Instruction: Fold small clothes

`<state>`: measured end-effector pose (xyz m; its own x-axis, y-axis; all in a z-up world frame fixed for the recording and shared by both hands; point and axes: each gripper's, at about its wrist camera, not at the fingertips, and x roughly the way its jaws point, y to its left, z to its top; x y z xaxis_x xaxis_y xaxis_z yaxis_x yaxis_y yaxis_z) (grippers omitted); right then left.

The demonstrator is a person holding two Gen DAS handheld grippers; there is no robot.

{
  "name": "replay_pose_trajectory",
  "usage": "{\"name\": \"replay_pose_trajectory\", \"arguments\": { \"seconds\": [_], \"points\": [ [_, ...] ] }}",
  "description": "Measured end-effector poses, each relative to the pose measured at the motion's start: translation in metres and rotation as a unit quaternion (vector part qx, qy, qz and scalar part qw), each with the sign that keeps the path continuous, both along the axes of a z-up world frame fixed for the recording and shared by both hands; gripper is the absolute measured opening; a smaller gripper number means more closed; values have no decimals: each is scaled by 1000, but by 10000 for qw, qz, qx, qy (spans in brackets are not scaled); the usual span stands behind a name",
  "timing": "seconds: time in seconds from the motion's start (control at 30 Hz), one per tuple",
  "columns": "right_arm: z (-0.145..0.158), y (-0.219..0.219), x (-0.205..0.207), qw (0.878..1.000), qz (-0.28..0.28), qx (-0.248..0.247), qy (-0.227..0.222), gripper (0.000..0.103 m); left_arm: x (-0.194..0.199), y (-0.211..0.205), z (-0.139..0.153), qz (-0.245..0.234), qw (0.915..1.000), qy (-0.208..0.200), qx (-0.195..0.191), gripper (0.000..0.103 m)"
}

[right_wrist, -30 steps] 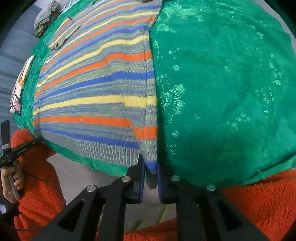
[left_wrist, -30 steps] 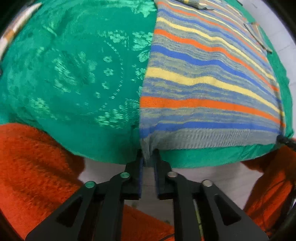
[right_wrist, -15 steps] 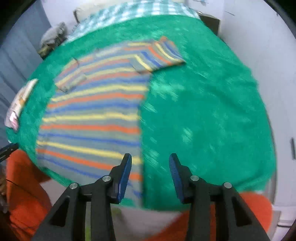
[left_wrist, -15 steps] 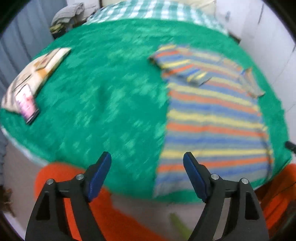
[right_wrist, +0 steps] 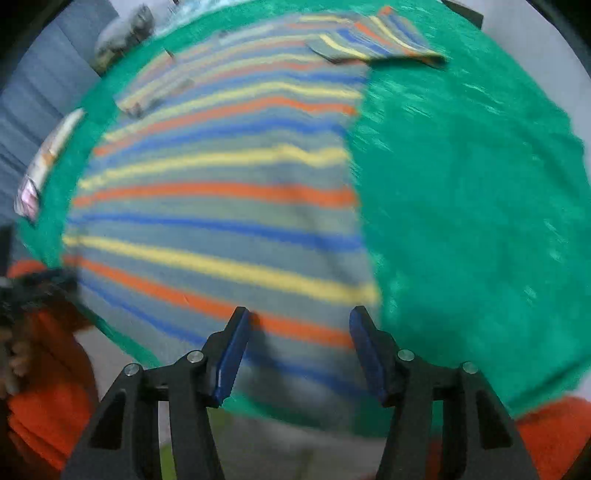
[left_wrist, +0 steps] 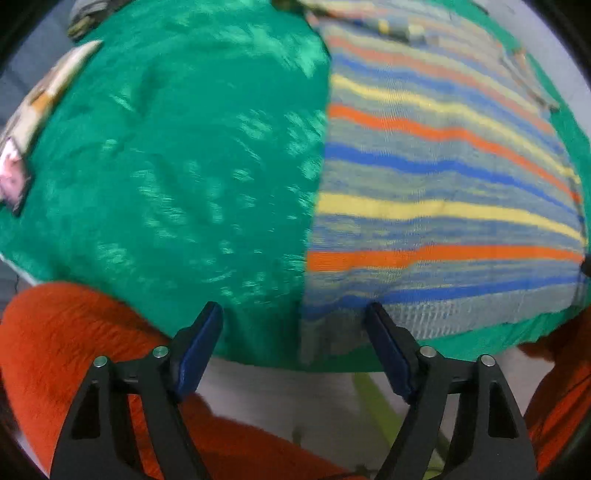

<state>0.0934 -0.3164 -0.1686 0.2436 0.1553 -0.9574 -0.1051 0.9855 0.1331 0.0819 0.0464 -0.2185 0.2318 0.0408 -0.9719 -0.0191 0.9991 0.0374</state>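
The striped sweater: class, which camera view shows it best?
Right wrist view: the striped sweater shows nearly whole, hem to folded sleeve. Left wrist view shows only part of it, the far end blurred and cropped.

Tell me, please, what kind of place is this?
Probably a room in a home. A striped knitted garment lies flat on a round table under a green patterned cloth, a small pile of other clothes sits at its far edge, and plain white walls stand behind.
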Motion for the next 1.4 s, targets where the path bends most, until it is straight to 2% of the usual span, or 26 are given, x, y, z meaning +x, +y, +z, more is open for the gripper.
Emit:
{"name": "replay_pose_trajectory", "arguments": {
  "seconds": [0.1, 0.17, 0.23, 0.3, 0.37, 0.43, 0.5, 0.57, 0.8, 0.93, 1.0, 1.07, 1.23, 1.33, 1.4],
  "points": [
    [15, 0, -9, 9994, -86, -316, -127, 56, -7, -9, 35, -47, 9976, -632, -262, 82],
    [34, 11, -15, 9991, -17, -191, -391, 56, -6, -24, 53, -243, 9940, -973, -427, 90],
    [47, 26, -16, 9985, 116, 33, -542, 58, 2, -42, 59, -561, 9908, -1127, -505, 91],
    [52, 45, -13, 9972, 379, 207, -616, 59, 12, -59, 54, -845, 9888, -1157, -427, 91],
    [46, 59, -7, 9962, 554, 216, -631, 59, 18, -76, 40, -1083, 9881, -1062, -267, 91],
    [31, 68, -4, 9967, 648, 226, -435, 59, 19, -78, 21, -1174, 9893, -836, -220, 91],
    [4, 67, -3, 9982, 585, 141, -17, 59, 19, -75, 0, -1240, 9911, -477, -116, 91],
    [-12, 64, -6, 9983, 582, 51, 71, 61, 11, -70, -15, -1274, 9914, -305, -36, 95],
    [-14, 66, -8, 9978, 663, 37, -3, 71, 0, -77, -16, -1492, 9880, -248, 300, 96],
    [-11, 66, -8, 9978, 666, -2, -32, 73, -1, -81, -12, -1409, 9896, -155, 236, 95],
    [-1, 66, -13, 9982, 539, 26, -243, 72, -7, -77, 3, -1319, 9906, -357, -94, 95],
    [19, 58, -17, 9970, 365, 57, -676, 73, -16, -69, 28, -1207, 9889, -723, -487, 95],
    [43, 41, -16, 9911, -44, 240, -1312, 73, -15, -59, 97, -1006, 9770, -1518, -1110, 95],
    [37, 40, -11, 9911, -68, 368, -1281, 73, 18, -63, 136, -1085, 9686, -1934, -1124, 96],
    [31, 43, -9, 9919, -20, 374, -1211, 73, 48, -69, 152, -1249, 9641, -2178, -862, 97]
  ]
}}
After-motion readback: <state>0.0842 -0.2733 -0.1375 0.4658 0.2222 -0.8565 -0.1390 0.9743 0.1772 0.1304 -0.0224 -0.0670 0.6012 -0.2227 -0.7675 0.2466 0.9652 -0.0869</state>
